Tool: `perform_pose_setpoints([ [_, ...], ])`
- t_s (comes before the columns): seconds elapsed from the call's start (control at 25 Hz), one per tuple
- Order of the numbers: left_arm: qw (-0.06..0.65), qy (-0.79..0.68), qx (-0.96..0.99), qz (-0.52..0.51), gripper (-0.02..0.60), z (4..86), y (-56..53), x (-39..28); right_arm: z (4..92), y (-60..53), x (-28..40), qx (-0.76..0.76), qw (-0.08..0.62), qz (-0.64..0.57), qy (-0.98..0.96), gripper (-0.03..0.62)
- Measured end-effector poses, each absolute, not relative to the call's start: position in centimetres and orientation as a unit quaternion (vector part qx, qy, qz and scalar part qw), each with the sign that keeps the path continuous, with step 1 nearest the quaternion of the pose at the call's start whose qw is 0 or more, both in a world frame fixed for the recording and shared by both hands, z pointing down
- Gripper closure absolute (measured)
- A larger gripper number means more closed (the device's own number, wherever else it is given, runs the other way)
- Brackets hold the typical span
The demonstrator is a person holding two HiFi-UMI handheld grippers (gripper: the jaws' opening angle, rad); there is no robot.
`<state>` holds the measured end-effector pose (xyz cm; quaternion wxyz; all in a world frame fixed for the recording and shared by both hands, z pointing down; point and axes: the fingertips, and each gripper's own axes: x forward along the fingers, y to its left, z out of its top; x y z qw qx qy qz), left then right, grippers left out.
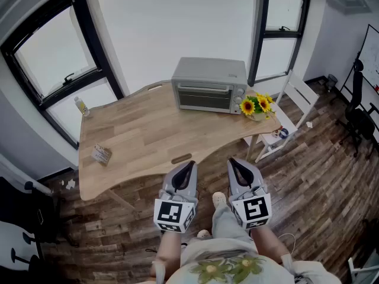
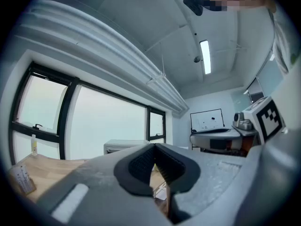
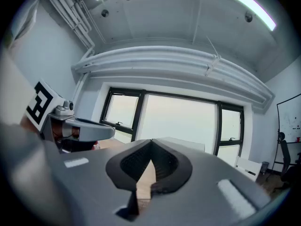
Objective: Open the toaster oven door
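At tabletop (image 1: 136, 141) far edge, toaster oven (image 1: 210, 76) door (image 1: 204, 97) shut; our left tongs (image 1: 189, 164) & right tongs (image 1: 234, 161) closed, empty; we've started nothing yet.

Left claw (image 1: 187, 167): grey moulded shell tapering to a point, with a dark inner lining. Right claw (image 1: 238, 163): same build and colour. Each carries a white marker cube (image 1: 174, 214) at the near end, printed with black square patterns. The gripping pads (image 2: 140, 165) are black and ribbed, set in a rounded black surround. A pale rectangular inlay (image 3: 233, 192) is noted on the shell's upper face. The person wears a light shirt (image 1: 228, 269) with a green and yellow floral print, pale trousers (image 1: 224, 220) and a light shoe (image 1: 219, 199).
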<state>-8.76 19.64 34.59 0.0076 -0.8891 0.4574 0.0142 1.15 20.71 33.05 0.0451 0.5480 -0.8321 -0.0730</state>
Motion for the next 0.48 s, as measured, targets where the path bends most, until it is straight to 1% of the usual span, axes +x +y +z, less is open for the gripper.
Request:
perform_pose_setpoints([
  [0.24,0.008,0.454,-0.891,0.011,0.577,34.5,18.5,-8.8,33.0,19.8,1.0,0.546,0.053,-0.079,-0.833,0.594],
  [0.48,0.025,0.452,-0.891,-0.021,0.577,34.9,15.4,-8.8,33.5,16.6,1.7,0.540,0.063,-0.086,-0.835,0.594],
])
